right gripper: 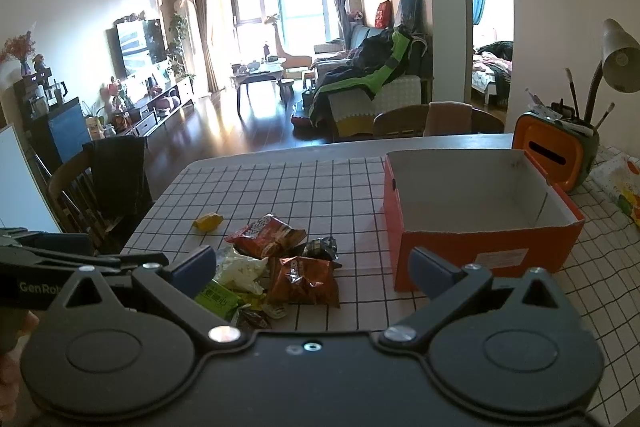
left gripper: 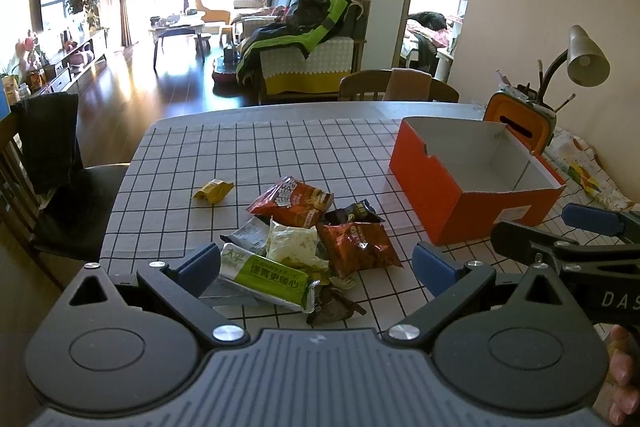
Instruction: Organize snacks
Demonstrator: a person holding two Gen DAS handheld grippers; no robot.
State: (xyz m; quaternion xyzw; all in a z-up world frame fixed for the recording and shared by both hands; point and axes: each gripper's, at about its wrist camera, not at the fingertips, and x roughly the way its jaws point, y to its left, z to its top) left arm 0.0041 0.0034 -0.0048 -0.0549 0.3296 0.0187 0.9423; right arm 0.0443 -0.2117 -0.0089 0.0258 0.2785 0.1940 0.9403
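A heap of snack packets lies on the checked tablecloth [left gripper: 280,147]: a green-and-white bar [left gripper: 266,277], a pale crumpled wrapper [left gripper: 294,241], a red bag [left gripper: 292,203], an orange-red bag [left gripper: 358,243] and a dark packet [left gripper: 354,213]. A small yellow packet [left gripper: 213,190] lies apart to the left. An orange box [left gripper: 472,179] with a white inside stands to the right with nothing in it. My left gripper [left gripper: 316,265] hovers open just short of the heap. My right gripper [right gripper: 314,263] is open too, between the heap [right gripper: 280,259] and the orange box [right gripper: 476,215].
An orange organiser [right gripper: 554,155] with brushes and a desk lamp [right gripper: 618,59] stand behind the box. Wooden chairs sit at the table's left [left gripper: 48,163] and far side [left gripper: 396,85]. A patterned cloth [left gripper: 588,167] lies at the right edge.
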